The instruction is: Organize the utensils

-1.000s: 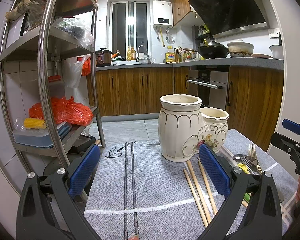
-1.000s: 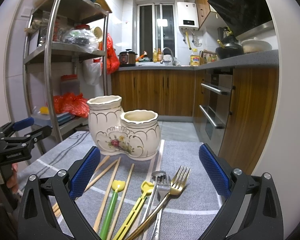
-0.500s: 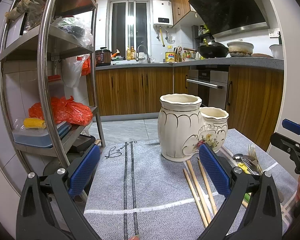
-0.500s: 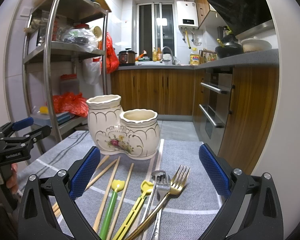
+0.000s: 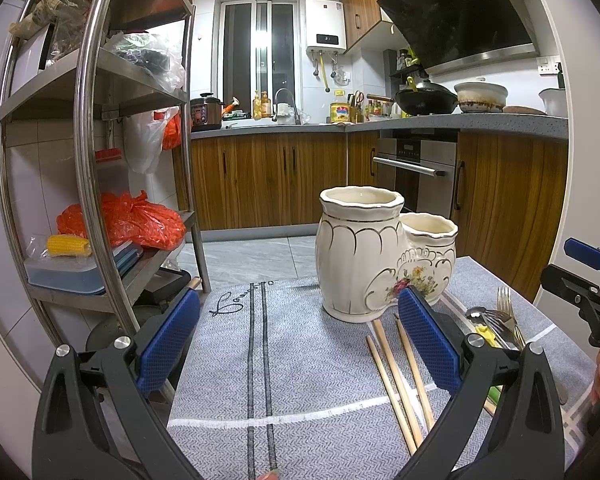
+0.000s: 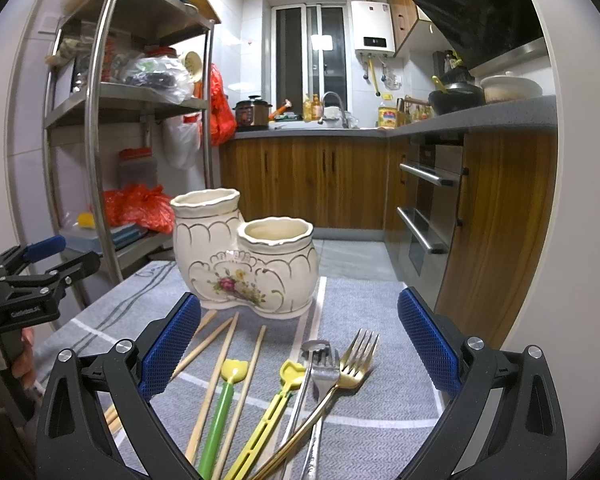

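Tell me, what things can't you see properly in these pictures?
- Inside the ceramic holder: both views look from the side, so its walls hide the bottom.
- Gold fork handle: the right wrist view's bottom edge cuts it off.
- Chopsticks: in the left wrist view, the left gripper covers their near ends.

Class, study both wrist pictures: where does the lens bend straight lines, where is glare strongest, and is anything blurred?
Left wrist view: the shelf post bows strongly near the edge, the window blows out white, and the holder is sharp. Right wrist view: the same post curves, the window glares, the gold fork shines, and nothing looks motion-blurred.
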Action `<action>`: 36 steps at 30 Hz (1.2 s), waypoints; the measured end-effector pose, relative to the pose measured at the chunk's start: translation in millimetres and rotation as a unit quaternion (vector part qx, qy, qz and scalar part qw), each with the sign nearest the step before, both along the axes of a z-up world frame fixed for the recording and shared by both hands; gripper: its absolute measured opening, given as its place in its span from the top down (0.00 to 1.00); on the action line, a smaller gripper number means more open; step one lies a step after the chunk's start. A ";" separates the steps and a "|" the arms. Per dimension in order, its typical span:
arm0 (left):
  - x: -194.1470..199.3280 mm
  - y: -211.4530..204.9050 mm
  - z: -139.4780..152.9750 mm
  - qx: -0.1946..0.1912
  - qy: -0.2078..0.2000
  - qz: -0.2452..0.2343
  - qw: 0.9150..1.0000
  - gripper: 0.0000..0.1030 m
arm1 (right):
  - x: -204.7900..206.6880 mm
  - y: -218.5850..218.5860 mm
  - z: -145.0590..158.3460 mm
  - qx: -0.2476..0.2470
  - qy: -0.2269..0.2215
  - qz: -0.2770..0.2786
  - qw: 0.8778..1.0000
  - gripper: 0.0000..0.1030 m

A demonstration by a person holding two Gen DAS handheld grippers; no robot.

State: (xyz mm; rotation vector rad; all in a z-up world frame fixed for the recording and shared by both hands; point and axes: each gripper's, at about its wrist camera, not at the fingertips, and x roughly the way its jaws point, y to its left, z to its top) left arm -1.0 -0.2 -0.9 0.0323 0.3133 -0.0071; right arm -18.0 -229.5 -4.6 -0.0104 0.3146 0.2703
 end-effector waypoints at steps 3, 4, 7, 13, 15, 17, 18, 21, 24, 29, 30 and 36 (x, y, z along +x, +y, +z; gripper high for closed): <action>-1.9 -0.2 0.2 0.000 0.000 0.000 1.000 0.05 | 0.6 0.0 -0.4 0.000 0.000 0.000 1.000 0.05; -1.7 0.0 0.2 0.000 0.000 0.000 1.000 0.05 | 0.0 0.1 0.6 0.000 0.000 0.000 1.000 0.05; -1.4 -0.4 0.1 0.000 0.001 -0.001 1.000 0.05 | 0.2 0.1 0.6 0.000 0.000 0.000 1.000 0.05; 2.0 -3.1 -7.3 -0.001 0.010 -0.002 1.000 0.05 | 2.4 -0.9 -0.2 0.001 0.002 -0.003 1.000 0.05; 1.7 -3.3 -8.1 -0.001 0.010 -0.001 1.000 0.05 | 2.7 -1.0 -0.8 0.000 0.001 -0.005 1.000 0.05; 3.2 -4.2 -8.1 0.004 0.013 0.000 1.000 0.05 | 2.0 -0.4 -0.2 -0.001 0.001 -0.005 1.000 0.05; 3.9 -5.4 -8.6 0.008 0.015 0.000 1.000 0.05 | 1.7 -0.9 0.0 0.000 0.000 -0.006 1.000 0.05; 7.6 -7.3 -7.7 0.014 0.026 -0.002 1.000 0.05 | -1.8 -0.7 0.9 -0.001 -0.004 -0.010 1.000 0.05; 13.0 -7.9 -8.2 0.017 0.043 -0.007 0.999 0.05 | -3.2 0.1 3.8 -0.003 0.000 -0.012 1.000 0.05; 22.5 -13.5 -13.4 0.023 0.088 -0.034 0.995 0.05 | -1.0 -7.6 4.0 0.017 0.009 -0.005 1.000 0.05; 24.9 -15.4 -15.8 0.024 0.107 -0.044 0.993 0.05 | 1.2 -9.2 4.1 0.014 0.016 -0.011 1.000 0.05; 35.4 -24.7 -24.2 0.046 0.187 -0.072 0.979 0.05 | 15.4 -20.9 -0.8 -0.013 0.082 -0.029 0.996 0.05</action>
